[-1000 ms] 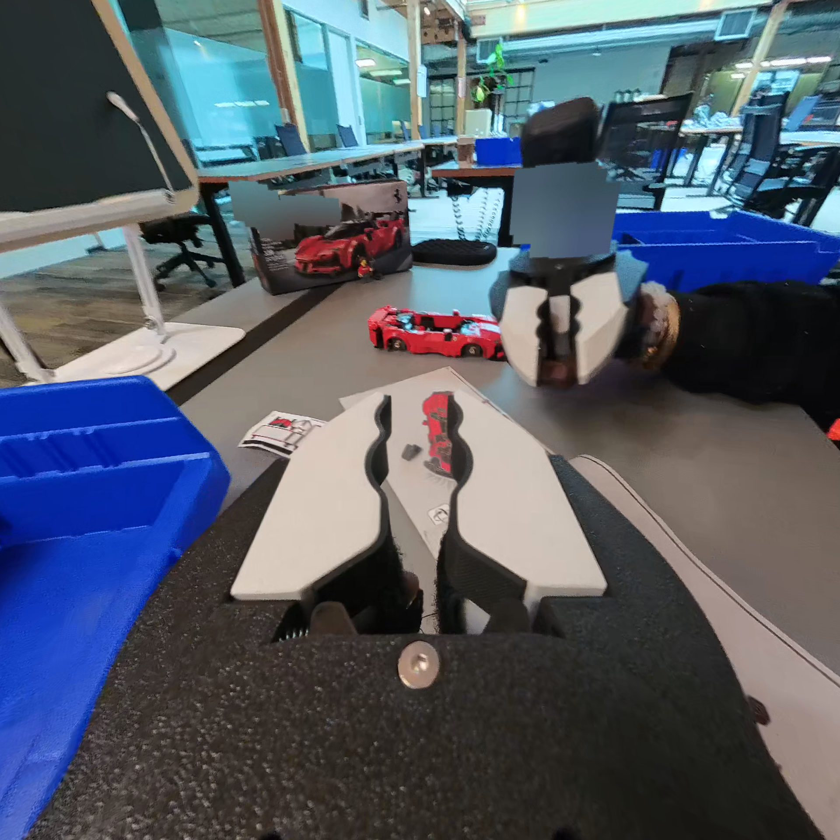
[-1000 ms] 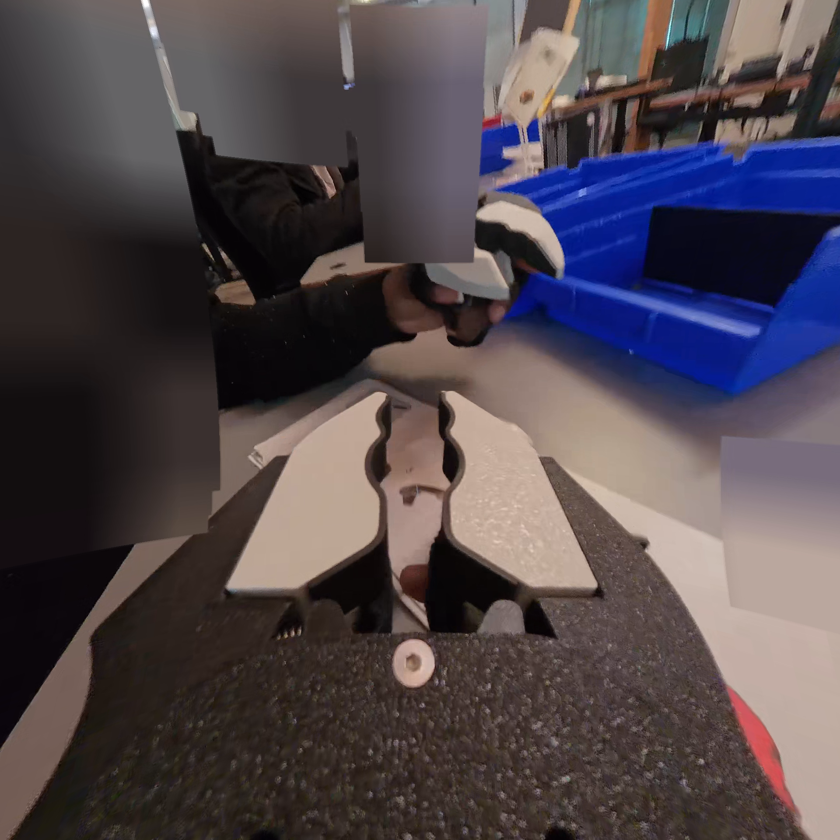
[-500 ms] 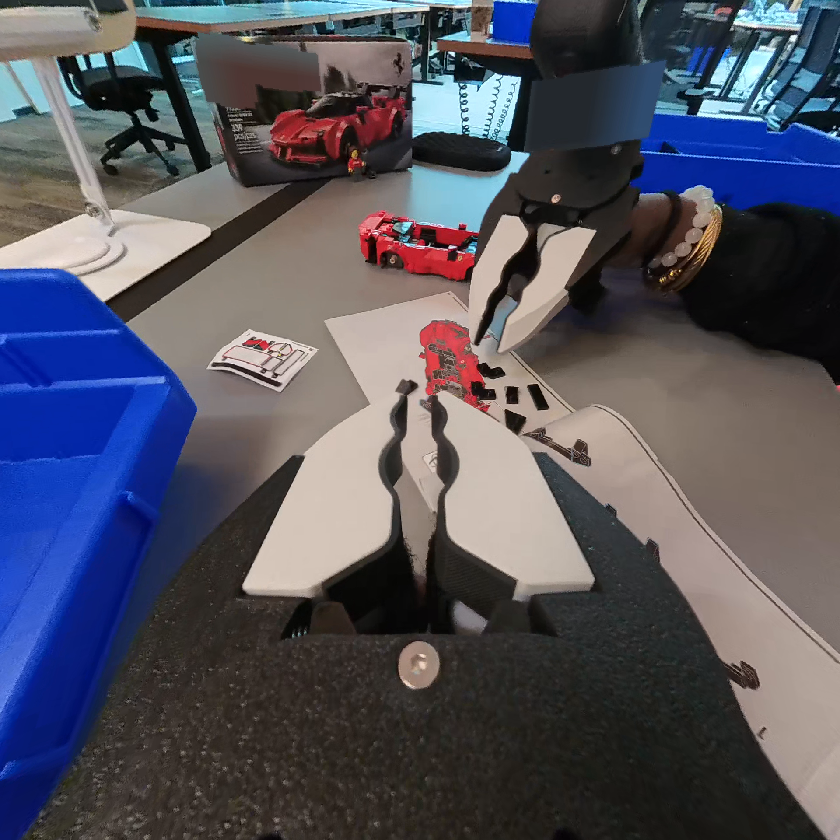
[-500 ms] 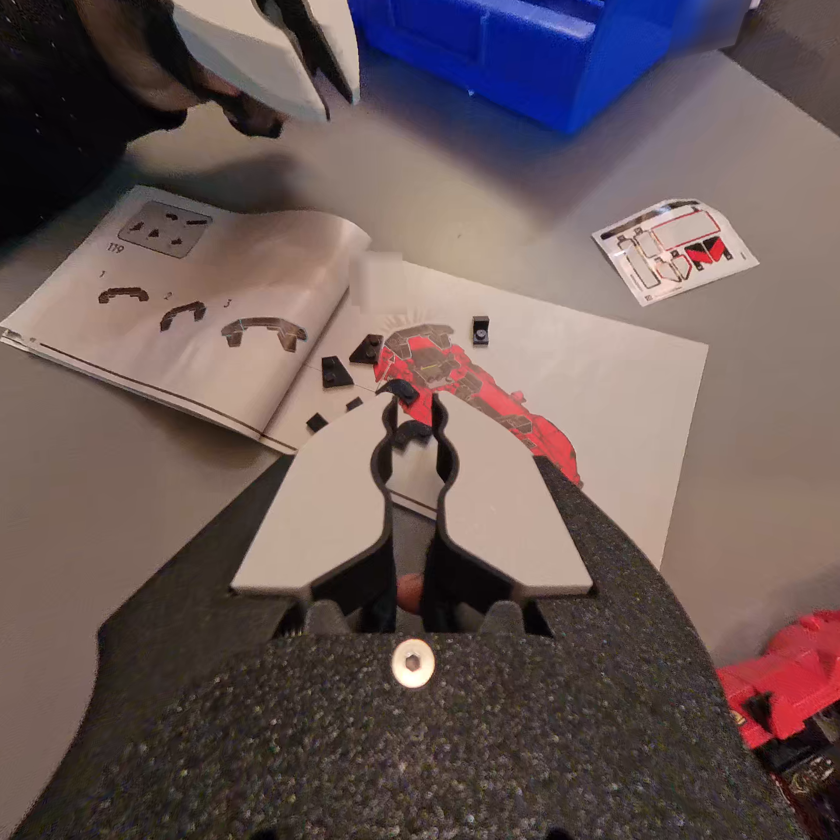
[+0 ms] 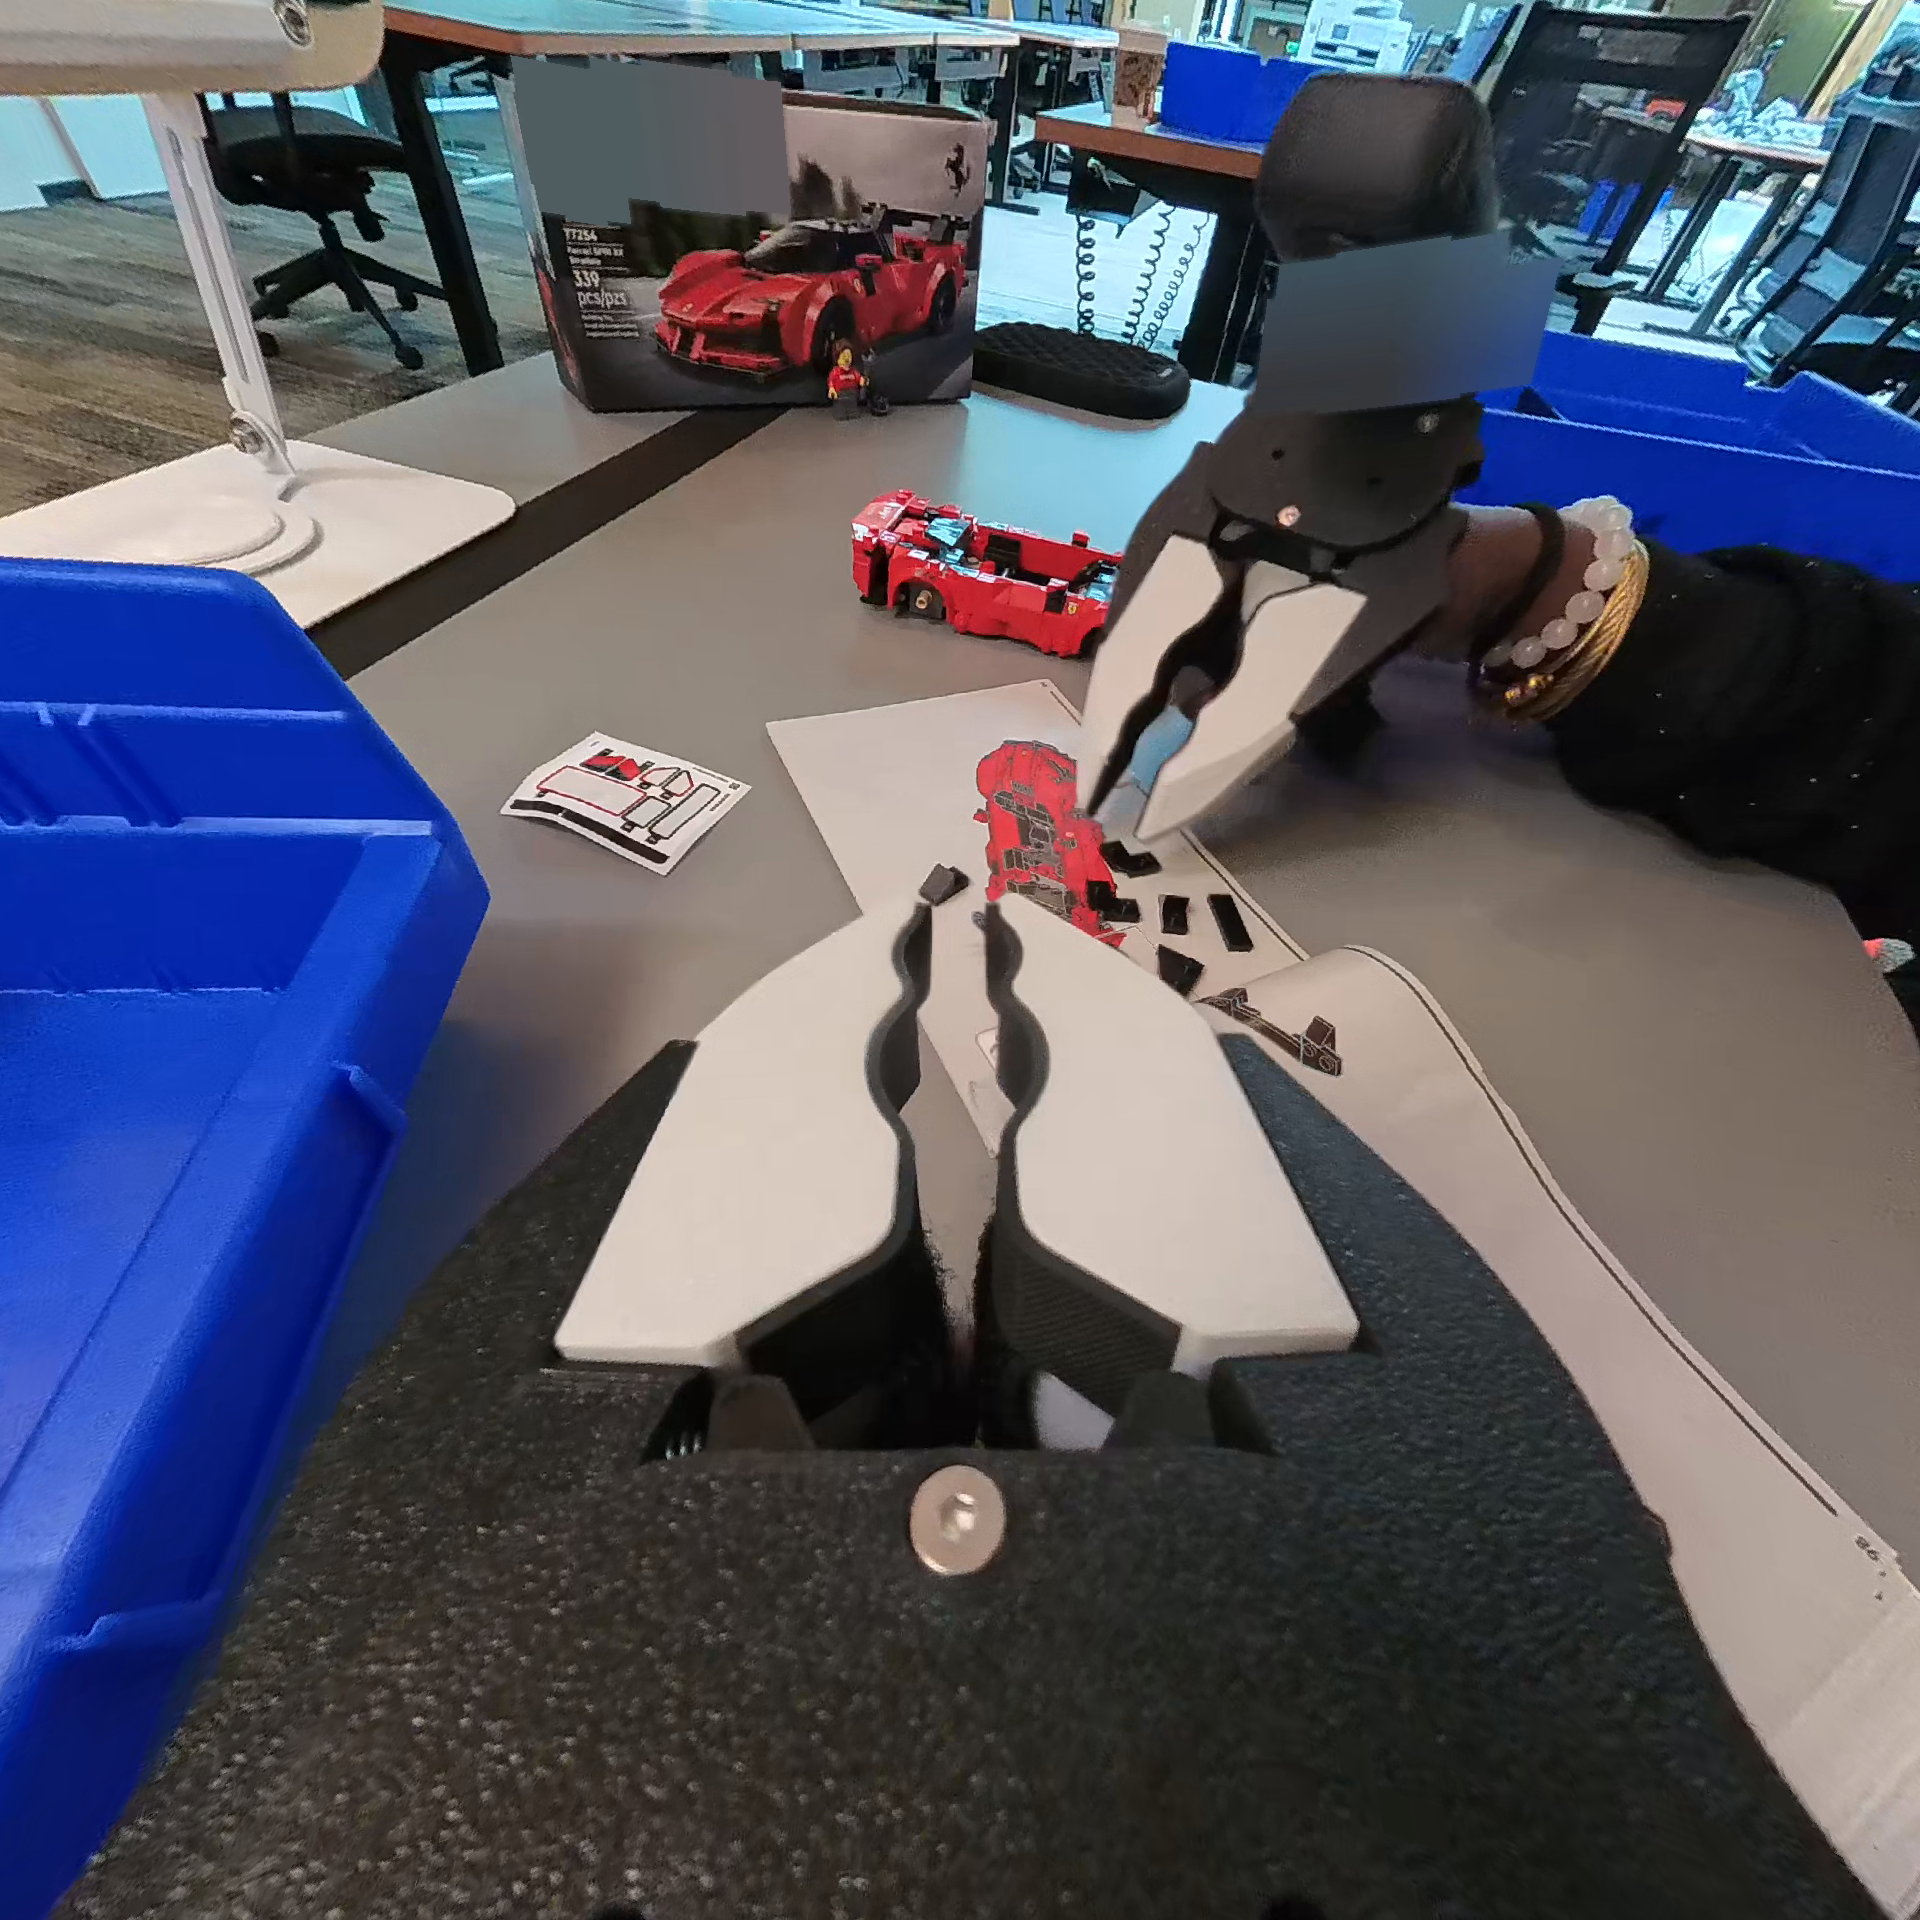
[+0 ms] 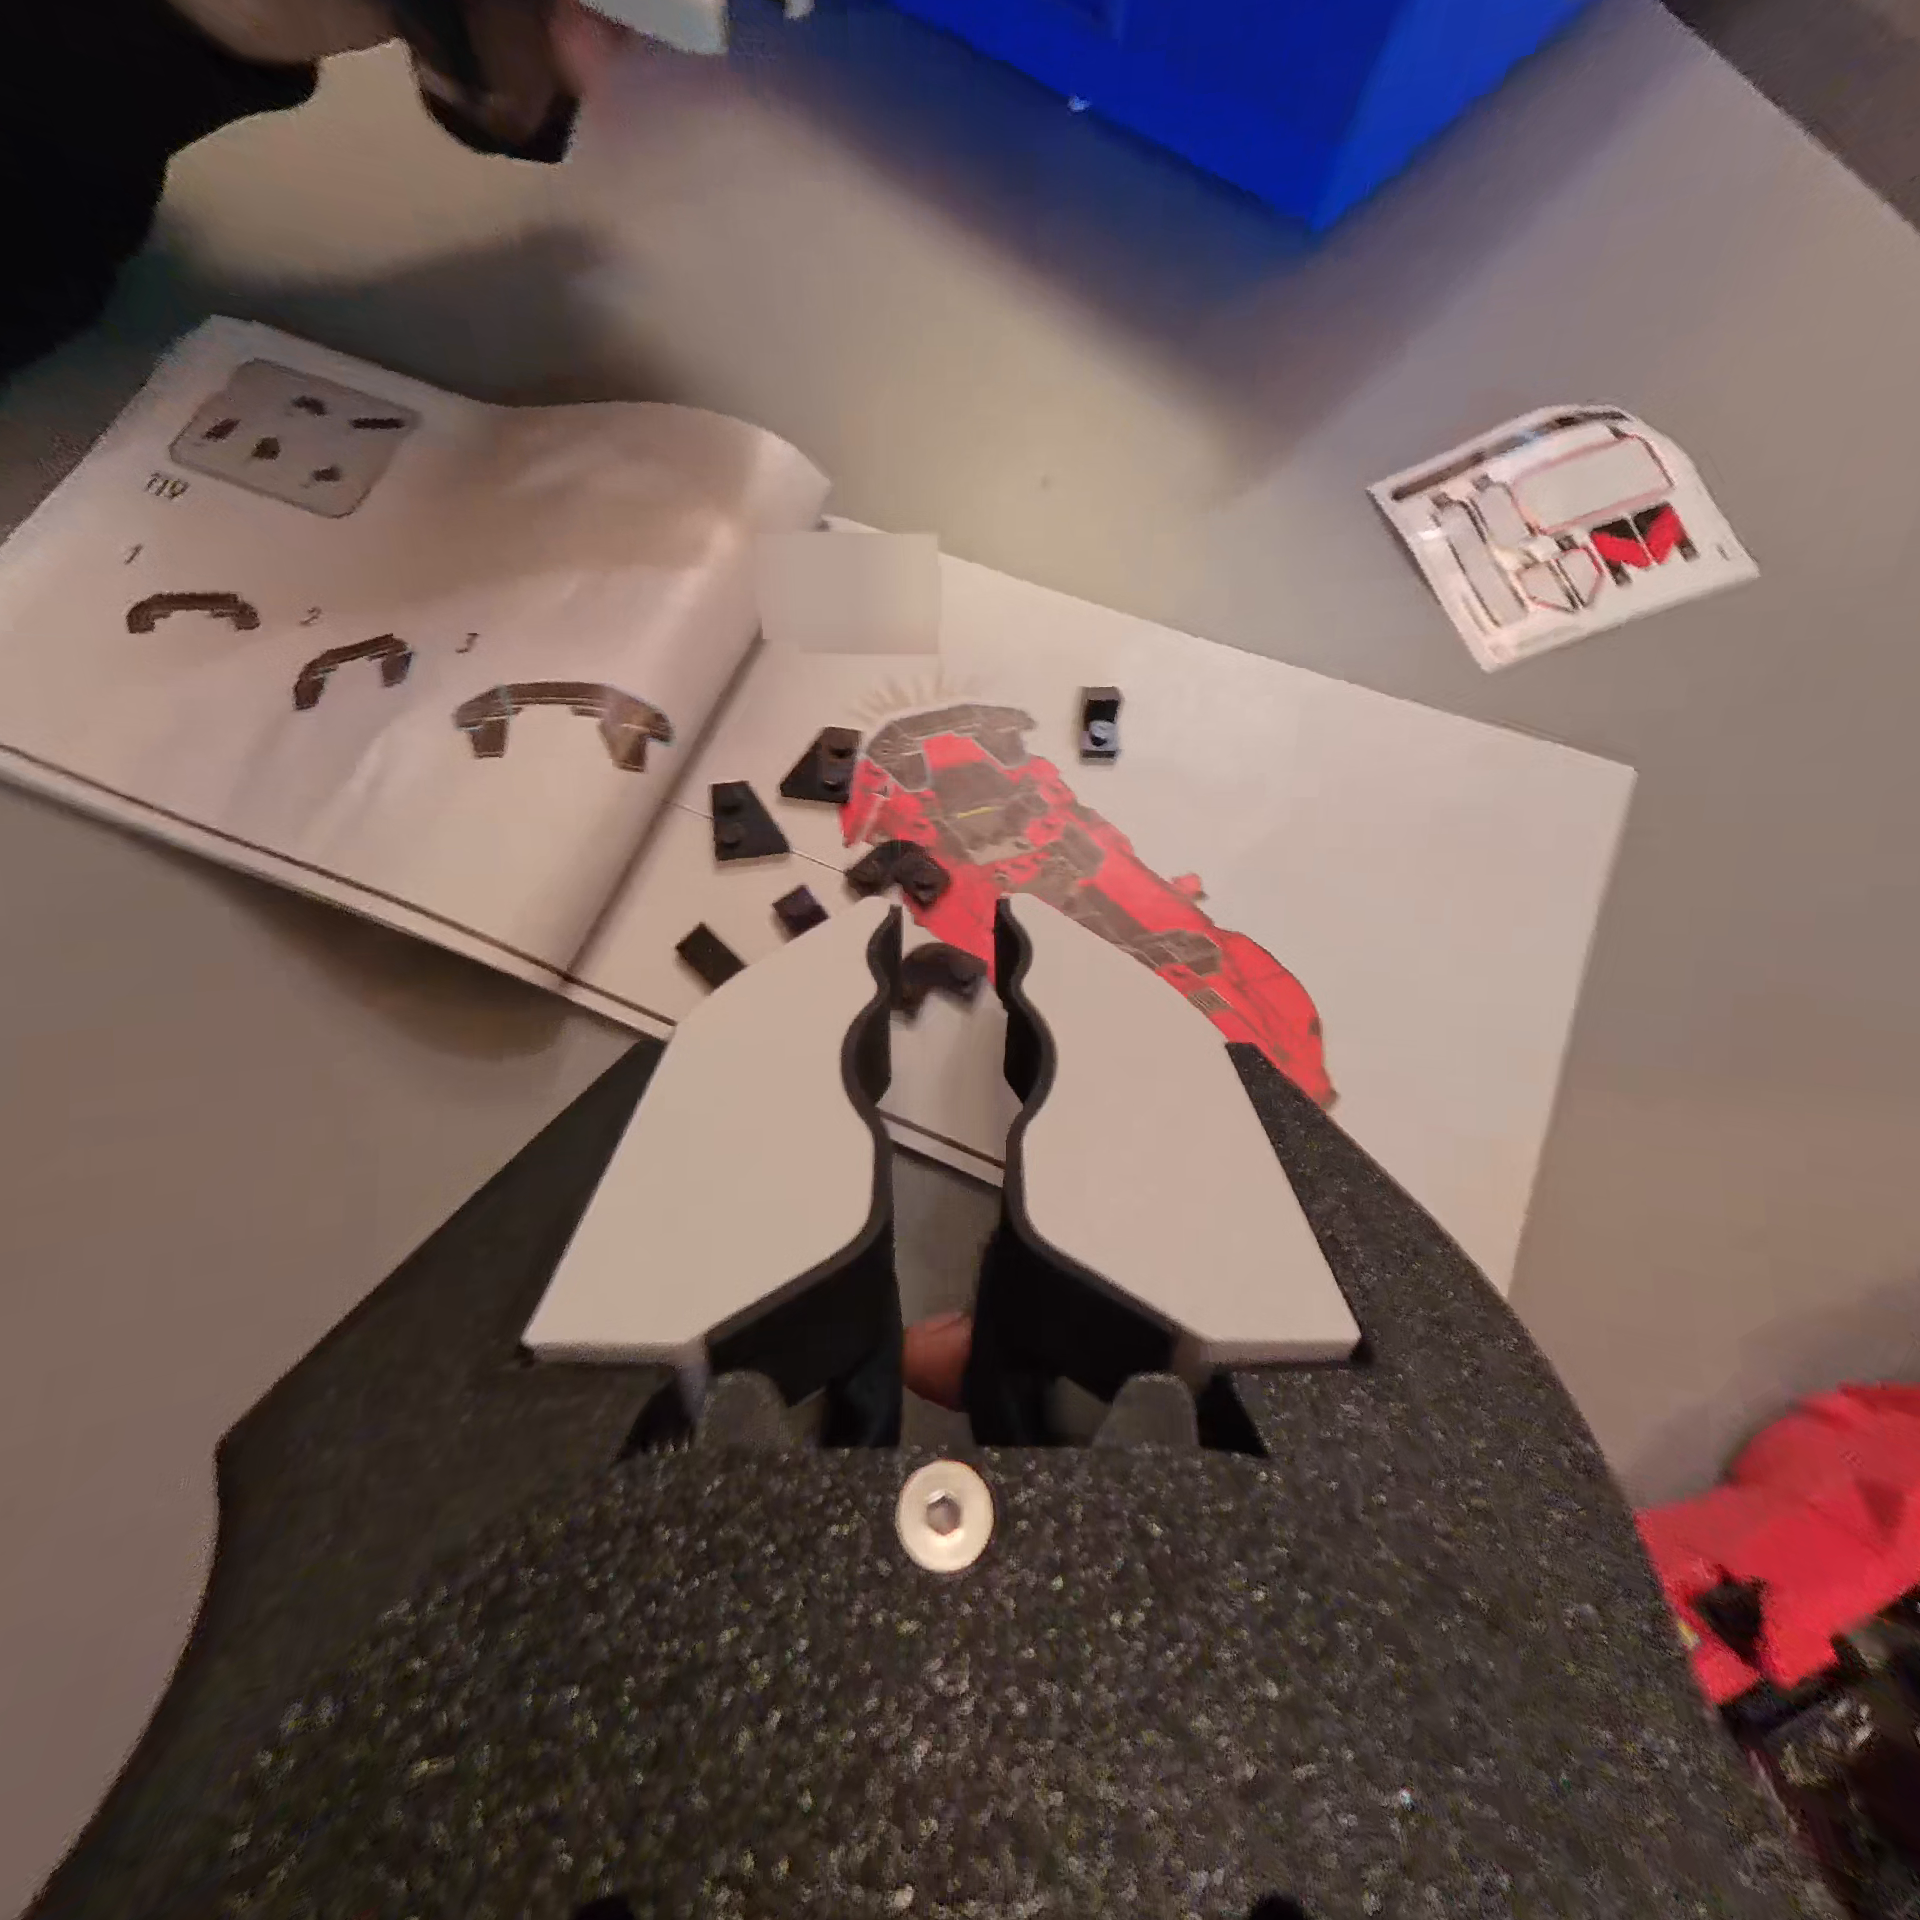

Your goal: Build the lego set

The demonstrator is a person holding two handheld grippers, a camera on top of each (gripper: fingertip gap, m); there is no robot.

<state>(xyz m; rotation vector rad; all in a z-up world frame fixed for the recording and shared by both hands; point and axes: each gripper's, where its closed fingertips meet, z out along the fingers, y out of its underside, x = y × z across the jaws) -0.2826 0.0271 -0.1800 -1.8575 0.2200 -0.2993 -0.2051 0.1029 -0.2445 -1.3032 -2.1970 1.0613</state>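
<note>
While the open white instruction booklet (image 6: 1299,883) lies on the grey desk (image 5: 665,665), the right tongs (image 6: 940,920), released, hover over a small black curved lego piece (image 6: 940,971). Step: pick-up; next, descend and clench. Left tongs (image 5: 956,920) released, empty. Part-built red lego car (image 5: 982,571) is well apart.

The right gripper (image 6: 940,914) hangs over the open instruction booklet (image 6: 436,665), fingers parted around a small black piece (image 6: 940,971) (others lie scattered beside it).
</note>
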